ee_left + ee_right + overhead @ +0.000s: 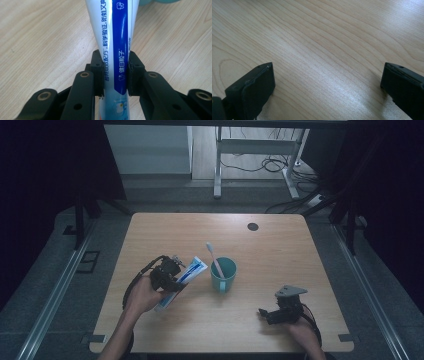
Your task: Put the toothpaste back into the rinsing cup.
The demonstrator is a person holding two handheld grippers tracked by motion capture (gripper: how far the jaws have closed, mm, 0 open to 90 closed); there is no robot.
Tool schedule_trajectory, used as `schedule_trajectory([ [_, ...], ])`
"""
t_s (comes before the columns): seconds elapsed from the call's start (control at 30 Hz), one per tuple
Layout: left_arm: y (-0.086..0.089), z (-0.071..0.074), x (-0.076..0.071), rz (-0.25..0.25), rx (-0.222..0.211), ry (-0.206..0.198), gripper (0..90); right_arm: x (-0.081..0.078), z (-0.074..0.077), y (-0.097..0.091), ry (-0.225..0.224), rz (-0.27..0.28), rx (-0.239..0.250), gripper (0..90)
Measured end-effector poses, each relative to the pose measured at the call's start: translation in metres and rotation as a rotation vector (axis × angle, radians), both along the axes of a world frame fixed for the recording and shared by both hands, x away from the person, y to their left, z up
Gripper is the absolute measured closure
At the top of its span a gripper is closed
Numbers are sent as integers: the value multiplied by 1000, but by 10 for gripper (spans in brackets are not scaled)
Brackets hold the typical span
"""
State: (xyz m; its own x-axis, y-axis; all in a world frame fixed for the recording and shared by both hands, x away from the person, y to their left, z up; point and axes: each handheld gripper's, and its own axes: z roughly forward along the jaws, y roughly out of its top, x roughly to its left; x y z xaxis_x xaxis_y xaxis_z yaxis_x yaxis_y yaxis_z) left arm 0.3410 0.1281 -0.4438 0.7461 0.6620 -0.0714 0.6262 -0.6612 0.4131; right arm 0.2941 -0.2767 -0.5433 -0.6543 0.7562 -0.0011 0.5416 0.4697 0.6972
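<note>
The toothpaste tube [115,50] sits clamped between the pads of the left claw [115,73], angled over the left half of the wooden surface [280,245]. Just beside its far end stands a teal mug [223,274] with a toothbrush [214,258] leaning in it. The right claw [270,315], jaws wide apart, rests well apart near the front right edge. Beyond the surface, cables [270,166] trail over a grey floor.
</note>
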Motion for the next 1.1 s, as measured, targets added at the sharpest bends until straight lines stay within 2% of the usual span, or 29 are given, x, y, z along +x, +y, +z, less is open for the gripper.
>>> schedule_trajectory([
  [0.27, 3, 6, -7, -3, -53, -43, 723, 0, 0, 0, -4, 2, 0, 0],
  [0.3, 4, 8, -9, -3, -71, -49, 723, 0, 0, 0, -5, 3, 0, 0],
  [0.43, 4, 11, -11, -4, -95, -66, 723, 0, 0, 0, -5, 3, -1, 0],
  [0.47, 4, 13, -12, -11, -115, -78, 723, 0, 0, 0, -6, 4, -1, 0],
  [0.7, 4, 19, -16, -9, -176, -102, 724, 0, 0, 0, -4, 2, -1, 0],
  [0.87, 3, 23, -17, -12, -213, -124, 724, 0, 0, 0, -3, 4, -2, 0],
  [0.97, 3, 25, -17, -20, -221, -131, 724, 0, 0, 0, -3, 3, -2, 0],
  [1.1, 0, 27, -17, -18, -257, -146, 724, 0, 0, 0, -2, 3, -1, 0],
])
